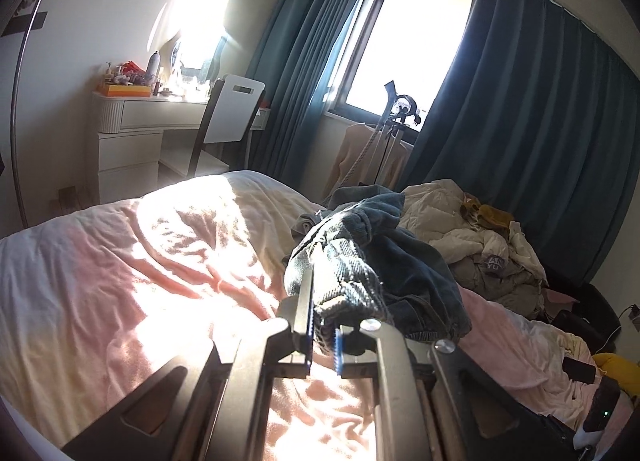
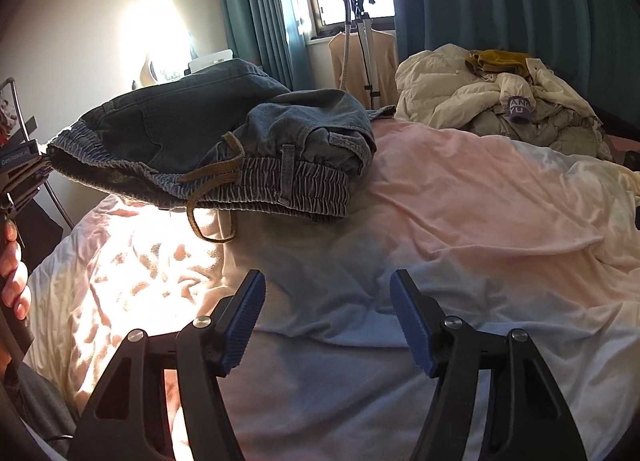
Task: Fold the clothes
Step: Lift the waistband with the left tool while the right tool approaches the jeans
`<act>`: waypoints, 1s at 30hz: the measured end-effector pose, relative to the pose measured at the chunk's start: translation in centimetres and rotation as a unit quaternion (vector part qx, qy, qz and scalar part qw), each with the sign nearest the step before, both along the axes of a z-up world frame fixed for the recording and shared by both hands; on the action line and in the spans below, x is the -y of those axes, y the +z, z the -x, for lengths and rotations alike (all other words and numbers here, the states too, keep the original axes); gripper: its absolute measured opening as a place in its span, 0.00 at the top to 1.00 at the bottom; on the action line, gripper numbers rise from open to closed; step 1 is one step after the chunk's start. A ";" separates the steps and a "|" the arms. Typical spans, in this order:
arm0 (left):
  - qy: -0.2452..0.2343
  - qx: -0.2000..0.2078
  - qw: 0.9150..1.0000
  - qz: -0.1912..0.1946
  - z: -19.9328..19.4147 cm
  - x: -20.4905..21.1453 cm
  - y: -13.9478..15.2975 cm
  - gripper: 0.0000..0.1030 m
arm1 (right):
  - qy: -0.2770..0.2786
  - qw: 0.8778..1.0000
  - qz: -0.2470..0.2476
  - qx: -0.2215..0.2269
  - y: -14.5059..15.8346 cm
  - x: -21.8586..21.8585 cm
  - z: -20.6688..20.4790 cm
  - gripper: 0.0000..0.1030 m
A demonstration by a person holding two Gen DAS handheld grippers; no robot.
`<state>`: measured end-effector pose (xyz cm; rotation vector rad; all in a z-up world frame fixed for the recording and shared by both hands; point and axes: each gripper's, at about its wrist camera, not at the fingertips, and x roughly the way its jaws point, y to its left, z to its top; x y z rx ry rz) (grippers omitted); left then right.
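Right gripper (image 2: 327, 323): black arms, ribbed blue pads (image 2: 245, 323), silver screws; bare-skinned left hand (image 2: 14, 269).

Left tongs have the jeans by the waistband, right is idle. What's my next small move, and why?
Probably bring the open right tongs forward to grip the free waistband end. The left tongs pinch only one end of the jeans, so they sag bunched over the bed; a second grip would let you spread them flat.
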<state>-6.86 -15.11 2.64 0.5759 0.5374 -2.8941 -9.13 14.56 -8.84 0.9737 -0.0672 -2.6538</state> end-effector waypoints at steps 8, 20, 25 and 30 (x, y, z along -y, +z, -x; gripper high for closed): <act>0.019 0.032 0.999 -0.016 2.6 2.8 -2.8 0.93 | 0.014 0.999 -0.034 0.034 -3.6 3.4 6.9 0.59; 0.058 0.080 0.995 -0.017 4.6 3.7 -6.2 0.93 | -0.010 0.999 0.027 0.016 -5.2 2.7 13.0 0.62; 0.066 0.106 0.992 -0.030 4.9 4.1 -7.9 0.93 | 0.016 0.997 0.064 -0.042 -4.5 2.7 13.0 0.57; 0.070 0.117 0.990 -0.033 5.4 4.0 -8.6 0.93 | 0.020 0.998 0.063 0.002 -6.5 3.1 14.5 0.56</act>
